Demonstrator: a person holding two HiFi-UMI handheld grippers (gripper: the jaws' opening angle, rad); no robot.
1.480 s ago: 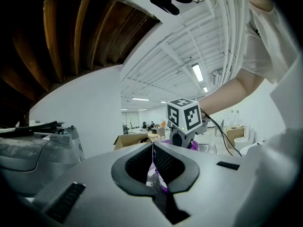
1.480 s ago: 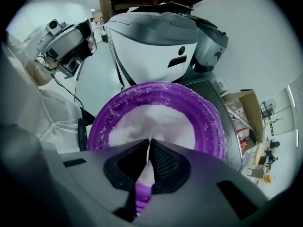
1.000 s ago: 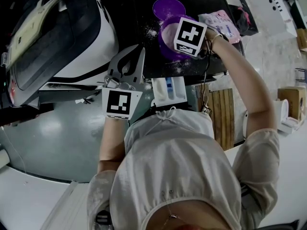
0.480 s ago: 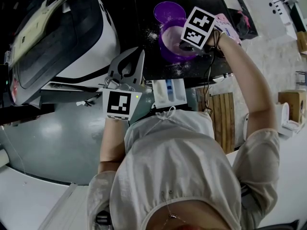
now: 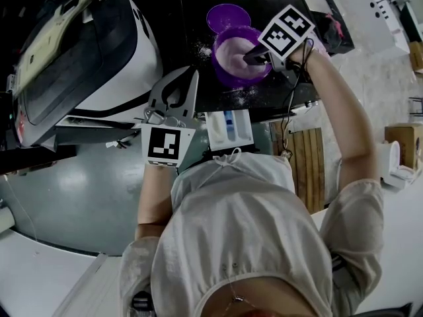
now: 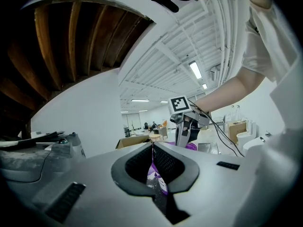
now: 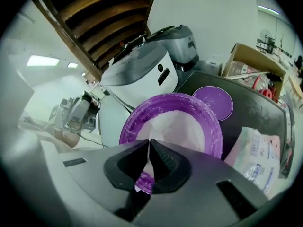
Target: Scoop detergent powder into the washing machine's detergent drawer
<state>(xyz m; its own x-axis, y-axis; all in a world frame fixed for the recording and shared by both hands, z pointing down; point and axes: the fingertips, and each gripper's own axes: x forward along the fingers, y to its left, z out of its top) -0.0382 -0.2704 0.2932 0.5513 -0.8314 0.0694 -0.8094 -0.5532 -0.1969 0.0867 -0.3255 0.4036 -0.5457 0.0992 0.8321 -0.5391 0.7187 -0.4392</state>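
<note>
The white powder [image 5: 239, 50] sits in a round purple tub [image 5: 232, 78] at the top middle of the head view, on a black table top [image 5: 198, 18], with the purple lid [image 5: 228, 16] just above it. The right gripper [image 7: 150, 143] hangs over the tub's right rim. Its jaws are pressed together on a thin purple and white piece [image 7: 144, 181], which we think is the scoop's handle. We cannot see the scoop's bowl. The white drawer [image 5: 229, 129] is pulled out lower down, in the middle of the frame, below the table edge and apart from the tub. What could go wrong? We think the powder could fall off on the way down to the drawer if the scoop tips or the thin handle twists in the jaws. White specks [image 5: 248, 94] lie on the black top by the tub. A bump could also push the tub. The right arm reaches far up the frame from the lower right, nearly straight, with the wrist bent toward the tub. The left forearm goes a short way up the left middle. The left gripper [image 6: 152, 148] is left of the drawer, pointing up toward the table edge. Its jaws are closed too, with a thin purple strip [image 6: 156, 178] between them; we cannot tell what it is.
</note>
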